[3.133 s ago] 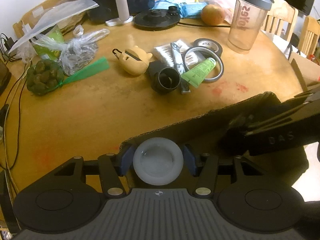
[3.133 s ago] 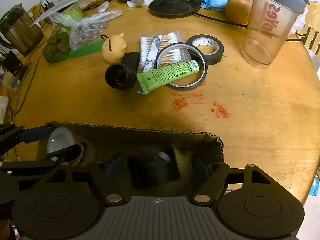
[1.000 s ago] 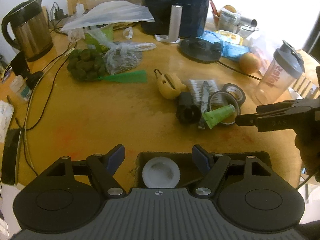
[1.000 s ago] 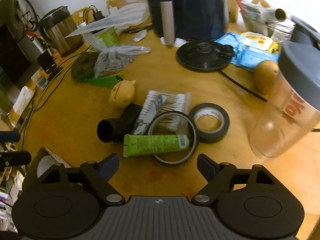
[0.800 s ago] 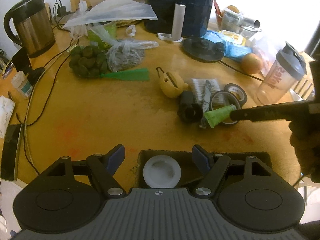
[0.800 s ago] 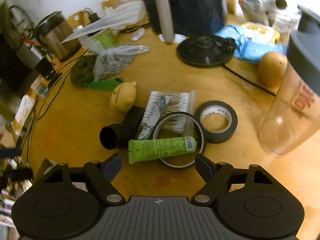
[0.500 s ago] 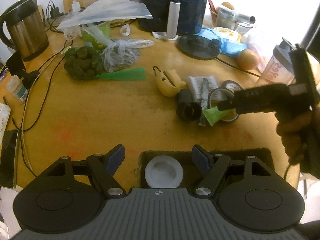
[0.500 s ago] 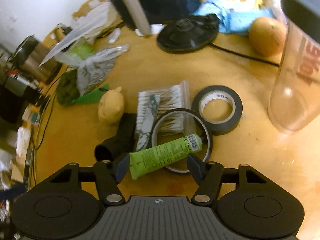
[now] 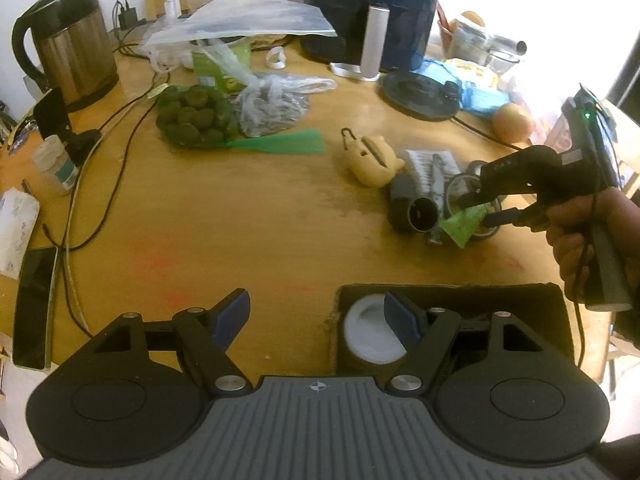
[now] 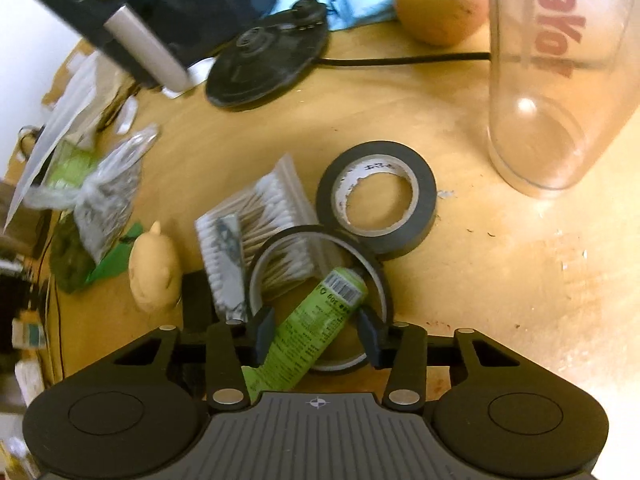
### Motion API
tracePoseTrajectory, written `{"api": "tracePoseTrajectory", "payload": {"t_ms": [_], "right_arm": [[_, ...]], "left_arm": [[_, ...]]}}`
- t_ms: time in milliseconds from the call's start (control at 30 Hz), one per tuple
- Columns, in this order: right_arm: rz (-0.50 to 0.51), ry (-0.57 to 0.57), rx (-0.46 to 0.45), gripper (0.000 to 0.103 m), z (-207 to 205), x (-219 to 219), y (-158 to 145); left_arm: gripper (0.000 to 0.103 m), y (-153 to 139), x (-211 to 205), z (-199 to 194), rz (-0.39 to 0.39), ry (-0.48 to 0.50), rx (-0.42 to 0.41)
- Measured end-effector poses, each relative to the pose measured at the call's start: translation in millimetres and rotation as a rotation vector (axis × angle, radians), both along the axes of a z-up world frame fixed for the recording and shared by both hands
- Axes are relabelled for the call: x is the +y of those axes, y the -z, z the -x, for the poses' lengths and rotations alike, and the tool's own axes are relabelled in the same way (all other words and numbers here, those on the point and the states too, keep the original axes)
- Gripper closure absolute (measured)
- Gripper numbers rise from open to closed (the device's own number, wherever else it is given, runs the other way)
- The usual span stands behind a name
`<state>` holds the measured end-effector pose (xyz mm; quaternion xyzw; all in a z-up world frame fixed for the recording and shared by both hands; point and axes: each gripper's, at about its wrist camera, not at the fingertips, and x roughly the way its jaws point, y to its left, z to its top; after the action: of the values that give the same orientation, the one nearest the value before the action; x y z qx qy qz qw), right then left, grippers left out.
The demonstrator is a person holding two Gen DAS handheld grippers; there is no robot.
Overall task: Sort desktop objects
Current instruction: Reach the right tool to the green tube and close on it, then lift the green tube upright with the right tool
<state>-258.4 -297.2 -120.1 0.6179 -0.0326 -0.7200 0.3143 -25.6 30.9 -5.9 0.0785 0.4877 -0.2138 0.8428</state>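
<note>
The right claw [image 10: 316,330] is closing around the green tube [image 10: 316,322] lying across a thin ring [image 10: 382,276].

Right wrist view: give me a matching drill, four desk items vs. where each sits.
Items:
1. green tube
2. black tape roll
3. cotton swab pack
4. shaker cup

Places:
A. standing at far right
B. between the closing right gripper jaws
C. partly under the thin ring
D. beside the ring, flat on the table

Pairs: 1-B, 2-D, 3-C, 4-A

Glossy wooden table [image 10: 500,280], matt black tape roll [image 10: 424,200], clear plastic shaker [image 10: 560,80], brushed-metal kettle [image 9: 76,48].
</note>
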Motion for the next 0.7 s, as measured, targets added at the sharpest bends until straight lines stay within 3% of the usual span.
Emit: {"api": "tracePoseTrajectory", "payload": {"t_ms": [300, 700], "right_arm": [[-0.047, -0.001, 0.007, 0.074, -4.8, -11.7, -1.0], [0.002, -0.124, 0.064, 0.078, -16.9, -6.6, -22.1]], "left_arm": [[0.029, 3.6, 13.6, -2.7, 0.013, -0.01, 0.009], [0.029, 3.0, 8.9, -10.2, 0.045, 0.027, 0.0]]}}
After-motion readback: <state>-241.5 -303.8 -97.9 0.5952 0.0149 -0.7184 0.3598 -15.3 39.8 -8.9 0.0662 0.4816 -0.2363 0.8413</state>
